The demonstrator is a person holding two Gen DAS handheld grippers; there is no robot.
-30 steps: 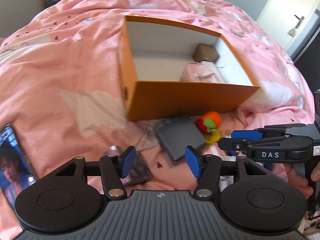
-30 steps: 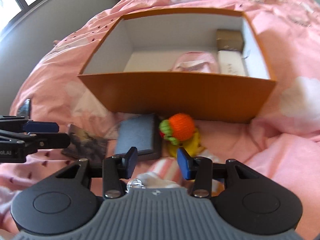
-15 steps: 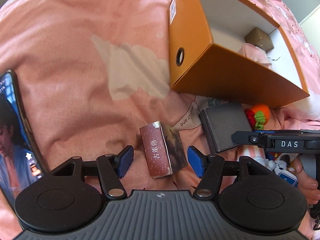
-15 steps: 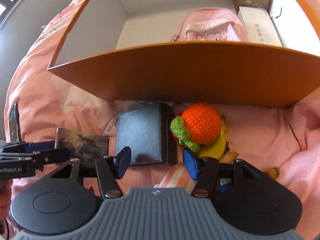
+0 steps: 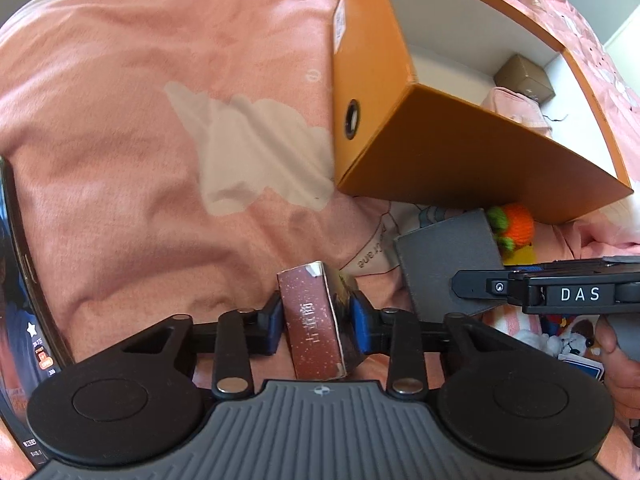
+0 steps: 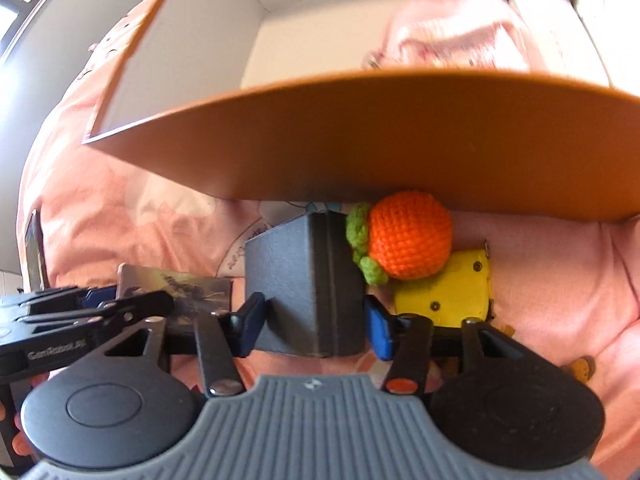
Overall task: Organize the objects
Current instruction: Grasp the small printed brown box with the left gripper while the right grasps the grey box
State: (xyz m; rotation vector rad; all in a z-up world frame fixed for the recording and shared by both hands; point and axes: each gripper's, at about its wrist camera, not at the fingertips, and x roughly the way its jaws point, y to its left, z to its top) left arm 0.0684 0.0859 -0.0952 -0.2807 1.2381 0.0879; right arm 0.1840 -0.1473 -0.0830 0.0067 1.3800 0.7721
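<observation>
1. Left gripper [image 5: 315, 326]: jaws closing, blue pads against both sides of small maroon box [image 5: 314, 322] lying on pink duvet [image 5: 160, 120].
2. Right gripper [image 6: 316, 326]: jaws closing around dark grey case [image 6: 304, 284]; left pad touching, right pad just beside it.
3. Orange storage box [image 5: 460, 160] open, directly behind both.
4. Crocheted orange toy [image 6: 408, 236] beside the case, on a yellow item [image 6: 452, 292].

Phone [image 5: 16, 280] cut by left edge; yellow toy [image 6: 448, 288] half hidden under crocheted ball [image 6: 408, 236] (box contents blurred).
</observation>
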